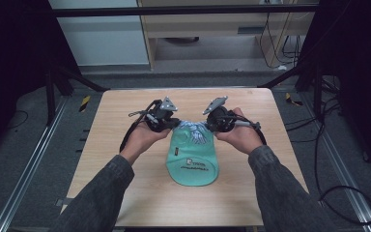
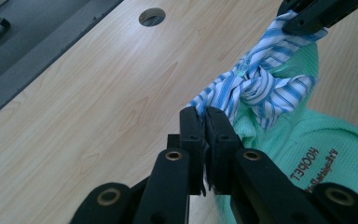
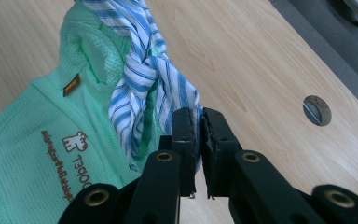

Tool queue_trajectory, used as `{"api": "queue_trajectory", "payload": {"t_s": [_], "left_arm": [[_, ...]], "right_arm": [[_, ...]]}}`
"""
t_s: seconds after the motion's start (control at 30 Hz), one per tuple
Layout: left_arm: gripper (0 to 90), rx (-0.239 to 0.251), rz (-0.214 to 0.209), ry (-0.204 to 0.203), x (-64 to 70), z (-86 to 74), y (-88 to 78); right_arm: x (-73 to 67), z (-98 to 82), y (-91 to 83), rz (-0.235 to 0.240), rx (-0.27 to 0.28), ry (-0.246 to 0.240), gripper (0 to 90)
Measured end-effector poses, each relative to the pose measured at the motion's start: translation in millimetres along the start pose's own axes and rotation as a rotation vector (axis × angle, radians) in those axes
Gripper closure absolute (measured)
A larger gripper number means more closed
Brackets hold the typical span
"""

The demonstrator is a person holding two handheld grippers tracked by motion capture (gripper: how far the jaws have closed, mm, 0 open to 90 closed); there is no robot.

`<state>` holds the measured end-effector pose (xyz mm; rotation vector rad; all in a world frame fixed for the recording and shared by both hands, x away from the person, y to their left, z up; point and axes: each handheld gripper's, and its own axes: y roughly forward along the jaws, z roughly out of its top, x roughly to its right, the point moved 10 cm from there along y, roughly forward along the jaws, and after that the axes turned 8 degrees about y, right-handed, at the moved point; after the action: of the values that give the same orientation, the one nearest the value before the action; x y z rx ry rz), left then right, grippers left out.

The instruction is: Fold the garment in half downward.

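The knot (image 2: 256, 86) in the blue-striped cloth ties could slip or jam if the two pulls are uneven, and the mint-green garment (image 1: 193, 162), lying mid-counter (image 1: 125, 145) between both hands, might drag toward the far edge. The left hand-held gripper (image 1: 170, 122) is clamped shut on one striped tie end (image 2: 205, 100); the right hand-held gripper (image 1: 211, 122) is likewise closed on the other end (image 3: 186, 100).

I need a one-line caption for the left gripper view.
Left gripper shut on blue-striped cloth knotted above a green mesh garment on the wooden table.
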<state>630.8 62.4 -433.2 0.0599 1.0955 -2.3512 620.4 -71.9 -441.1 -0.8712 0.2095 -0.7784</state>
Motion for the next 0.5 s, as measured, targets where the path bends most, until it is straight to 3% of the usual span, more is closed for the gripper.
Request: {"api": "queue_trajectory", "payload": {"t_s": [0.13, 0.23, 0.37, 0.5], "left_arm": [[86.6, -0.006, 0.002, -0.012, -5.4, 0.9, 5.8], [86.7, -0.02, 0.009, 0.009, -5.2, -0.8, 8.0], [86.6, -0.017, 0.029, 0.005, -9.1, 0.6, 8.9], [86.5, -0.011, 0.03, 0.017, -3.8, -0.6, 8.9]], "right_arm": [[5.2, 2.1, 4.4, 0.001, 0.0, 0.016, 84.1], [4.6, 0.6, 6.6, 0.002, -0.009, 0.011, 84.1], [8.7, 4.3, 7.5, -0.01, -0.001, 0.02, 84.1], [8.1, 2.6, 8.4, -0.005, 0.001, 0.02, 84.1]]}}
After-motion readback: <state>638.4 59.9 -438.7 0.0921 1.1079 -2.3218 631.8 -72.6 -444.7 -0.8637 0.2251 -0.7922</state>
